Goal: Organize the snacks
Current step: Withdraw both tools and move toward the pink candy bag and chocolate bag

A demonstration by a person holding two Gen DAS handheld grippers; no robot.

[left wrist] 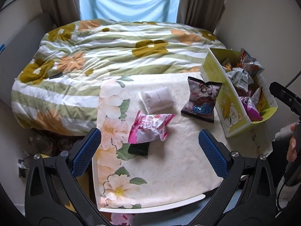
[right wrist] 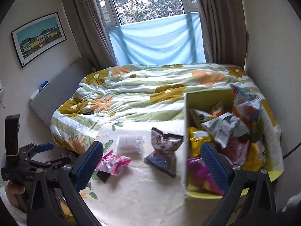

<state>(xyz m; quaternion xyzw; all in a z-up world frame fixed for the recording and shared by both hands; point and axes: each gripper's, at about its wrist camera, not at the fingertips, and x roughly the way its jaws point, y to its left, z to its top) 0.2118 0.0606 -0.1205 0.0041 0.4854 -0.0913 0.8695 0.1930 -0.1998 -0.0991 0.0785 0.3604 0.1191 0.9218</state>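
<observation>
On the floral tablecloth (left wrist: 169, 169) lie a pink snack packet (left wrist: 150, 128), a white packet (left wrist: 157, 99), a dark purple packet (left wrist: 202, 99) and a small dark green packet (left wrist: 139, 149) under the pink one. A yellow-green cardboard box (left wrist: 233, 116) at the right holds several snack bags. My left gripper (left wrist: 149, 150) hovers open just short of the pink packet, holding nothing. My right gripper (right wrist: 150, 164) is open and empty, above the table beside the box (right wrist: 185, 131). The same pink packet (right wrist: 114, 161), white packet (right wrist: 129, 144) and purple packet (right wrist: 163, 154) lie ahead of it.
A bed with a flowered quilt (left wrist: 105, 56) stands directly behind the table. Curtains (right wrist: 88, 28) and a window with a blue cloth (right wrist: 156, 41) are at the back. A hand (left wrist: 292, 146) holds the right gripper's handle at the right edge; the left gripper body (right wrist: 28, 162) shows at the left.
</observation>
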